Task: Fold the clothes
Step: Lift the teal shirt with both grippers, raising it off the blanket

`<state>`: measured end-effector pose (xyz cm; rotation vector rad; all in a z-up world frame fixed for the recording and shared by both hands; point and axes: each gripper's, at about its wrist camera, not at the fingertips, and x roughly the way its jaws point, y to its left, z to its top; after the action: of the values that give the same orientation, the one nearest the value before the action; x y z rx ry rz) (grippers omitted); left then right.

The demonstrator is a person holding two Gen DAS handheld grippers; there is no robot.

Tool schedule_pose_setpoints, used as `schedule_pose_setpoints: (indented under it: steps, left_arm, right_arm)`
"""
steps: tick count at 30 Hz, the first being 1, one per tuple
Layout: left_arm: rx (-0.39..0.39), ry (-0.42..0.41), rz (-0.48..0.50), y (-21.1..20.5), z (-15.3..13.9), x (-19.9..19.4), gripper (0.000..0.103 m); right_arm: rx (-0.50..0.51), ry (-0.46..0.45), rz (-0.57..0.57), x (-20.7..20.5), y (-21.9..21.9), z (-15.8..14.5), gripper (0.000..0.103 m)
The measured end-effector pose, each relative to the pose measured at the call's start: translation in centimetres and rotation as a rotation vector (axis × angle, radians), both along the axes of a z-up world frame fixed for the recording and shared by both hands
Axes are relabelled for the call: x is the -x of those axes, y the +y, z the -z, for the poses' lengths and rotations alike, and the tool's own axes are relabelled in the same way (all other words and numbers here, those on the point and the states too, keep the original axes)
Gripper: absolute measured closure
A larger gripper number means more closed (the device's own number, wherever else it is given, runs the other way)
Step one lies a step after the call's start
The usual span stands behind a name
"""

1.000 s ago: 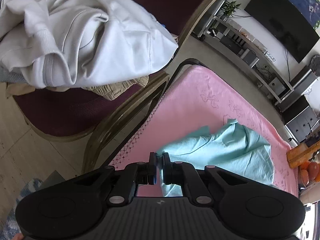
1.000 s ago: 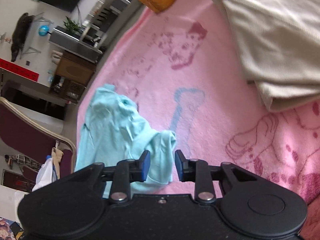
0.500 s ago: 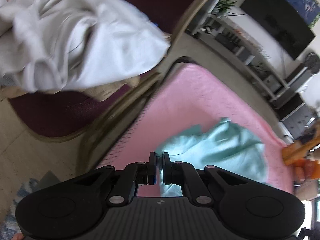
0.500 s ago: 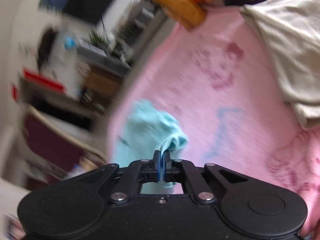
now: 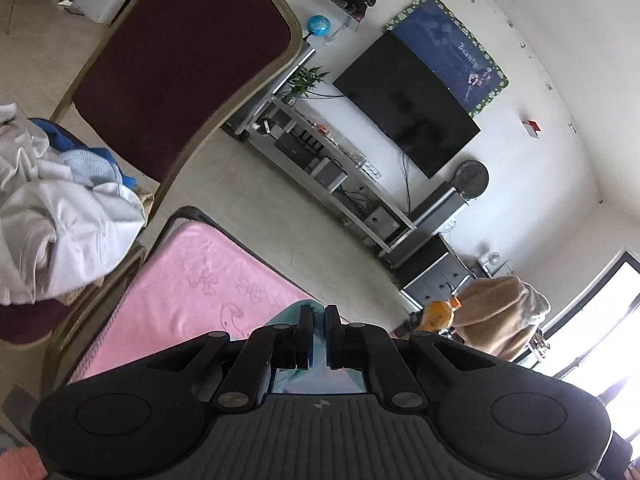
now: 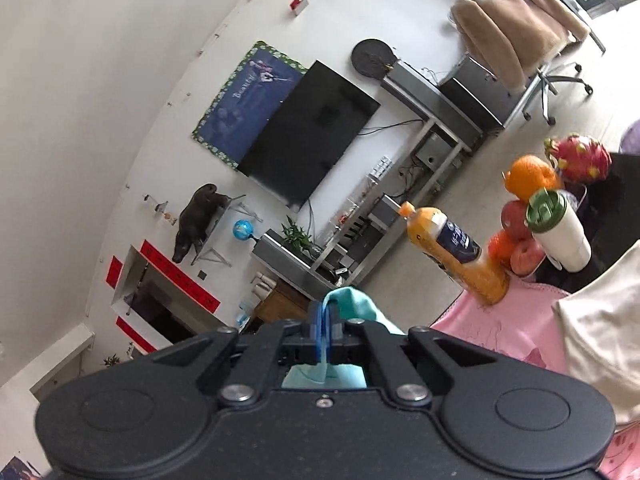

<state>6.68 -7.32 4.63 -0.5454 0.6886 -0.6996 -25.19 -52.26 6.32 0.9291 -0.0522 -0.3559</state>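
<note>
The left hand-held gripper (image 5: 318, 336) is pinching a fold of the teal garment (image 5: 316, 322), its two fingers nearly together with only a sliver of cloth showing between them. The right hand-held gripper (image 6: 326, 322) is clamping another part of the same teal garment (image 6: 352, 306), whose edge is arching up over the fingertips and spilling toward 3 o'clock. More teal is showing through the opening under each gripper body, so the garment seems to be hanging lifted off the pink blanket (image 5: 192, 292), though how much of it is clear of the surface I cannot tell.

In the left wrist view the blanket is covering the desk from 7 o'clock toward the centre, and a maroon chair (image 5: 180, 68) is standing at 11 o'clock with a pile of white clothes (image 5: 52, 220) lying on another seat at 9 o'clock. In the right wrist view an orange juice bottle (image 6: 448, 252) is tilting at 3 o'clock, near a white cup with a green lid (image 6: 560, 232) and some fruit (image 6: 528, 176). A beige folded cloth (image 6: 600, 328) is lying on the blanket at 4 o'clock. A television (image 6: 308, 136) is hanging on the wall at 12 o'clock.
</note>
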Motion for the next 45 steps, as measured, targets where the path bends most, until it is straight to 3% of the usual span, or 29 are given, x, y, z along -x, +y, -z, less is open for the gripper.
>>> schedule_pose_setpoints:
  steps: [4,11,13,15,17,19,21,24,30,39,42,45]
  left_arm:
    - [-0.063,0.097,-0.012,-1.0,2.7,-1.1,0.099]
    - [-0.3,0.404,-0.122,-4.2,15.5,-8.4,0.099]
    - [-0.332,0.453,-0.152,-4.7,18.5,-9.9,0.099]
    - [-0.351,0.467,-0.169,-5.0,20.4,-10.7,0.099]
    - [-0.367,0.484,-0.18,-5.0,21.8,-11.2,0.099]
    - [-0.364,0.512,-0.184,-4.8,22.7,-11.7,0.099]
    - [-0.365,0.514,-0.185,-4.8,22.9,-11.8,0.099]
    - [-0.376,0.497,-0.186,-5.0,22.8,-11.7,0.099]
    - [-0.381,0.472,-0.191,-5.1,22.6,-11.3,0.099]
    - [-0.384,0.467,-0.187,-5.2,22.7,-11.4,0.099]
    - [-0.377,0.468,-0.19,-5.1,22.8,-11.4,0.099]
    - [-0.343,0.451,-0.191,-4.8,22.1,-11.1,0.099]
  right_arm:
    - [0.006,0.119,-0.005,-2.2,-0.5,1.2,0.101]
    - [-0.152,0.498,-0.038,-13.4,-2.7,11.9,0.101]
    - [-0.193,0.604,-0.044,-16.8,-3.4,15.9,0.101]
    - [-0.217,0.648,-0.095,-19.5,-3.7,18.8,0.099]
    - [-0.25,0.652,-0.131,-21.3,-4.2,20.8,0.094]
    - [-0.257,0.637,-0.164,-21.9,-4.3,21.4,0.078]
    - [-0.23,0.604,-0.198,-21.4,-3.7,21.2,0.068]
    - [-0.197,0.584,-0.207,-20.0,-3.3,21.2,0.068]
    - [-0.19,0.508,-0.295,-21.1,-3.8,22.1,0.075]
    - [-0.149,0.609,-0.329,-23.9,-3.3,23.8,0.076]
    - [-0.137,0.633,-0.325,-24.0,-2.8,24.1,0.098]
    - [-0.15,0.609,-0.26,-22.7,-2.7,23.3,0.099]
